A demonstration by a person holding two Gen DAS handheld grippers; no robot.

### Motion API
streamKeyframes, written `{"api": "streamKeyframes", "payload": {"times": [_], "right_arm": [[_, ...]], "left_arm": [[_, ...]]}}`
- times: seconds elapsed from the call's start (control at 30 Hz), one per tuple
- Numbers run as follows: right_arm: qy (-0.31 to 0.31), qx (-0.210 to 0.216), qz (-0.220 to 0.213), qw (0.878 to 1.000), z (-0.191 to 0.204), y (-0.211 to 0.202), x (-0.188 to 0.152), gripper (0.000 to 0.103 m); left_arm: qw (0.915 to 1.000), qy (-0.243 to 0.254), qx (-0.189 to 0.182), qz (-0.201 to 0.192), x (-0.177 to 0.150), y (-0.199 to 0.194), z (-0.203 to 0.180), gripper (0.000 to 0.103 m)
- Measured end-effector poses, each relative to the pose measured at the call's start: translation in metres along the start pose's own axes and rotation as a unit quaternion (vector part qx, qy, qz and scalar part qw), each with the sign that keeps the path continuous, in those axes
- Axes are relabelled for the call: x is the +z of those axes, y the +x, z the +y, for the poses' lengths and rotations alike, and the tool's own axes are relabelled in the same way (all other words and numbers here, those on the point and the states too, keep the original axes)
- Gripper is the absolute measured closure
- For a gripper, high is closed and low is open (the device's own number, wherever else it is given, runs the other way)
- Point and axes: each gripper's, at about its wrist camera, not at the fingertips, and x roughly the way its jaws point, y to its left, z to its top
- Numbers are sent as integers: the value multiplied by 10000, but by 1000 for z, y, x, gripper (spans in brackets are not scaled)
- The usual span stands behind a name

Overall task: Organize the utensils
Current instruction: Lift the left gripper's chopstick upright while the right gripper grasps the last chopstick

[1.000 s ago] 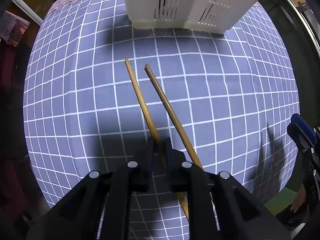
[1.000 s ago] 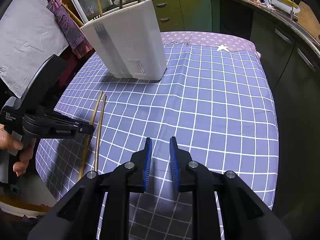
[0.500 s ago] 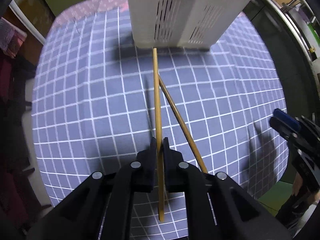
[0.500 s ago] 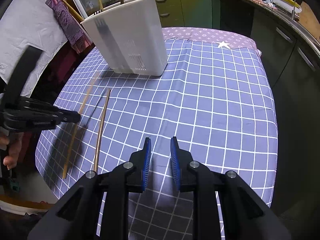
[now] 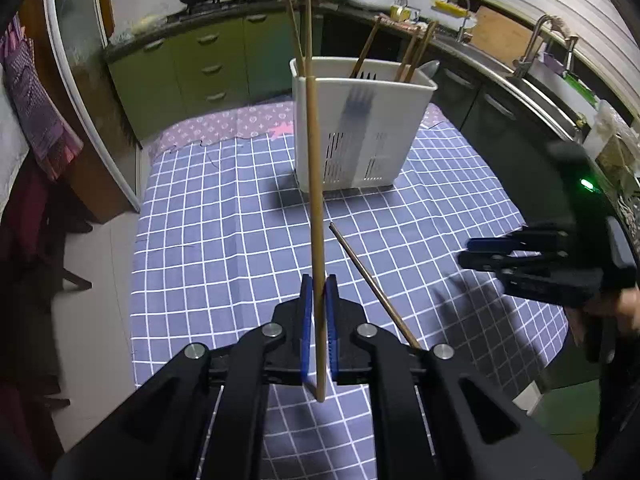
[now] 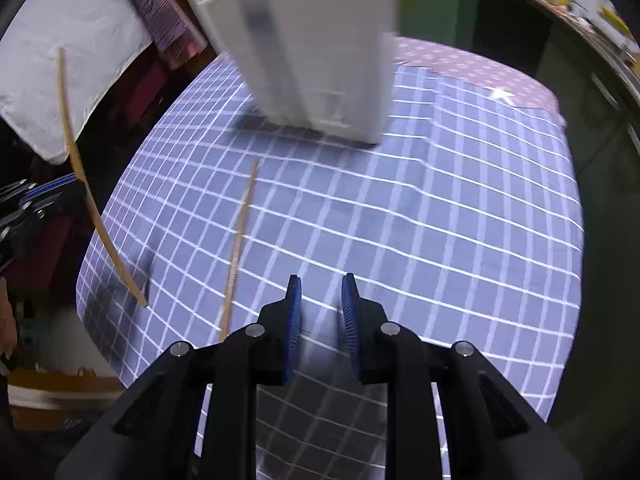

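Note:
My left gripper (image 5: 319,300) is shut on a light wooden chopstick (image 5: 314,200) and holds it upright above the table, in front of the white utensil holder (image 5: 360,128). The holder has several chopsticks and a fork in it. A second, darker chopstick (image 5: 372,280) lies on the checked cloth to the right of my left gripper. My right gripper (image 6: 319,300) is open and empty, low over the cloth, with that chopstick (image 6: 238,248) lying to its left. The right wrist view also shows the held chopstick (image 6: 84,184), the left gripper (image 6: 36,200) and the holder (image 6: 304,56).
The table has a purple-blue checked cloth (image 5: 224,232) with a pink patterned part at the back. Green kitchen cabinets (image 5: 208,60) and a counter with a sink (image 5: 540,68) run behind. A white cloth (image 6: 60,60) hangs off the table's left side.
My left gripper closed on one chopstick, lifted it off the cloth and tilted up to face the holder. My right gripper has moved forward and lower over the cloth.

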Motion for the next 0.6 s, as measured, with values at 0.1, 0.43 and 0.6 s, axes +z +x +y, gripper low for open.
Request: {"api": "streamKeyframes", "payload": {"times": [0.1, 0.43, 0.6], "right_arm": [[-162, 120, 342, 9992, 17, 15, 13, 81], [-534, 174, 902, 9943, 62, 49, 39, 81], [-639, -13, 1189, 9908, 75, 71, 49, 82]], "left_arm": [[9998, 89, 34, -183, -7, -10, 0, 96], [9987, 214, 7, -468, -25, -19, -2, 96], [9982, 281, 12, -531, -28, -21, -3, 96]]}}
